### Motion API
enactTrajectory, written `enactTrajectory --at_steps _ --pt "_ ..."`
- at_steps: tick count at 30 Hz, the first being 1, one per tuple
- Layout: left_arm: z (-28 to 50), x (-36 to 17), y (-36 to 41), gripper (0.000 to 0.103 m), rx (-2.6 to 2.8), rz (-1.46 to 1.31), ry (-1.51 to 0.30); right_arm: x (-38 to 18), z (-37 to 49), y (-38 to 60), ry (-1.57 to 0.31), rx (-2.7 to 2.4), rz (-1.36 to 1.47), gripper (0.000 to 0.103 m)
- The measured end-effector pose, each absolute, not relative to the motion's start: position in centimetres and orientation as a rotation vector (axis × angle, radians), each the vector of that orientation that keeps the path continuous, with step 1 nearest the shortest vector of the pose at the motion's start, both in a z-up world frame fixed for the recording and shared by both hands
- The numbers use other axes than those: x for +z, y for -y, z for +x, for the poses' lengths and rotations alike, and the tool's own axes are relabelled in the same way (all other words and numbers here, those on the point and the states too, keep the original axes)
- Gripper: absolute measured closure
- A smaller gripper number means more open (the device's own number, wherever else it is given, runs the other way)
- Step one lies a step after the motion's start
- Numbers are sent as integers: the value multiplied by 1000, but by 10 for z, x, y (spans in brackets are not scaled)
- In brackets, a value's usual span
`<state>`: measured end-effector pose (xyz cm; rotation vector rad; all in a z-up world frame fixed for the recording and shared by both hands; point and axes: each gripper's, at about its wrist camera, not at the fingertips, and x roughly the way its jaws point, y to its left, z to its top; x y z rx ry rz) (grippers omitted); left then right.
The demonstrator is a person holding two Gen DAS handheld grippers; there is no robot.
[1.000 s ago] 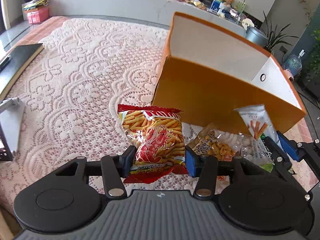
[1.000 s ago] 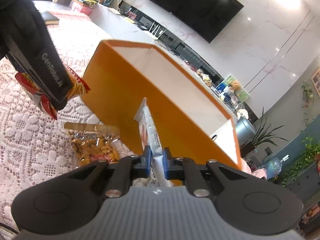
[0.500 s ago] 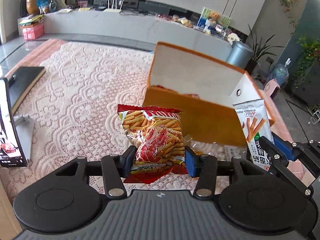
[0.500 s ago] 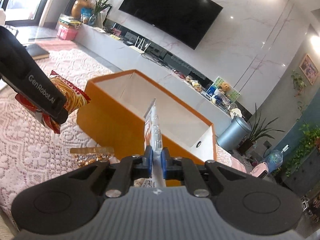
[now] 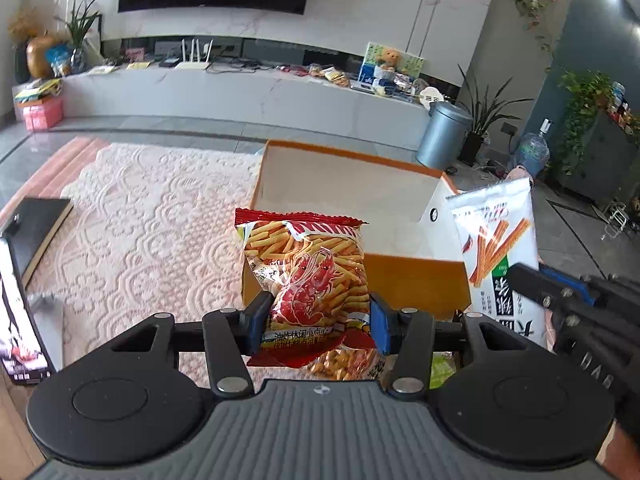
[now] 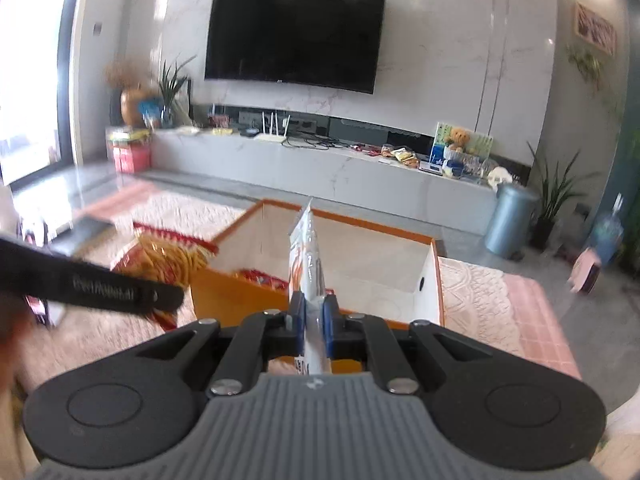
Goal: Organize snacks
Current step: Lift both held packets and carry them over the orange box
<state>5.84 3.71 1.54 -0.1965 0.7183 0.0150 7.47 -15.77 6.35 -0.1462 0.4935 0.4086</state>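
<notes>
Two packets aloft, both short of orange box (image 5: 416, 280). We hold red shrimp-stick bag (image 5: 308, 276) in left gripper (image 5: 316, 322), pads squeezing puffy lower end; bag stands tall, could swing or slip out. Right gripper (image 6: 314, 318) clamped on white stick-snack packet (image 6: 306, 256), edge-on, thin pinch. Risks we see: packets colliding over box, release too soon dropping onto lace worktop (image 5: 140, 216), puffy bag bursting under squeeze.

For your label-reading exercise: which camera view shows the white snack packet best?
The left wrist view: the white snack packet faces the camera, printed front visible. The right wrist view shows it only edge-on, clamped in the right gripper.
</notes>
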Motion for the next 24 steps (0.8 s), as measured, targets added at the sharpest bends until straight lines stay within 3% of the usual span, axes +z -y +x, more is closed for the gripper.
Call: enactTrajectory --at_steps 10,24 --pt "90 30 -32 46 -6 -143 -676 92 130 187 -526 431 146 98" --pt "171 29 -19 46 -46 -86 -683 82 228 189 -560 398 247 98"
